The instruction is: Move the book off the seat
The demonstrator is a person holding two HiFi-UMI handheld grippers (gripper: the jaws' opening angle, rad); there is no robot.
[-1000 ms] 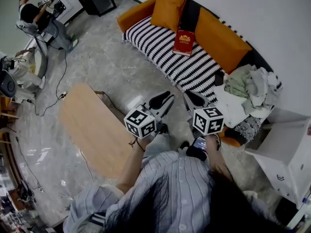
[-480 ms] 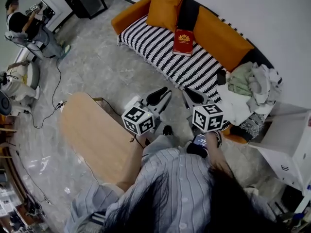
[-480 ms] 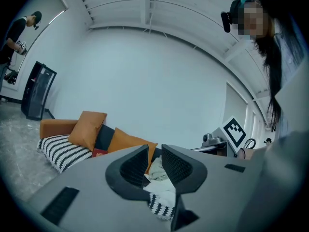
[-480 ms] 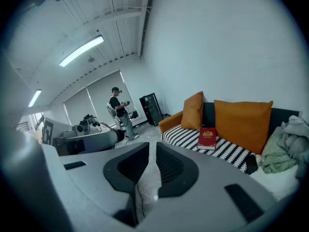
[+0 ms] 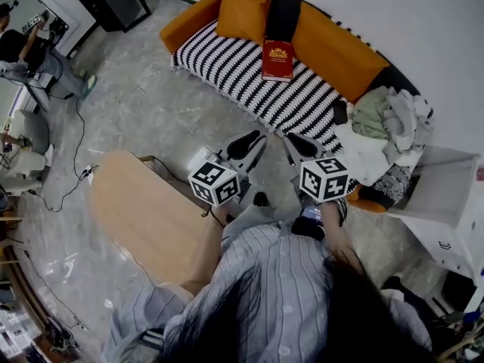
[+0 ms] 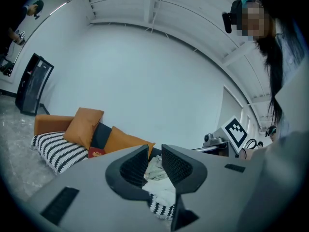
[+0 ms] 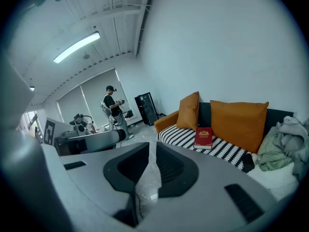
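On striped sofa seat [image 5: 227,63], red book [image 5: 277,59] seen leaned against back cushion [image 5: 281,13], untouched. Left claw [image 5: 248,144] and right claw [image 5: 301,147] held narrow, empty, well apart from book. Reaching step likely in hand; next, claws must be brought close and opened.

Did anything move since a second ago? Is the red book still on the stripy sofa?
Only a little: the person shifted, carrying the left gripper and the right gripper slightly up the head view, towards the sofa. Nothing was grabbed or let go. The red book still lies on its seat, and both grippers stay shut and empty.
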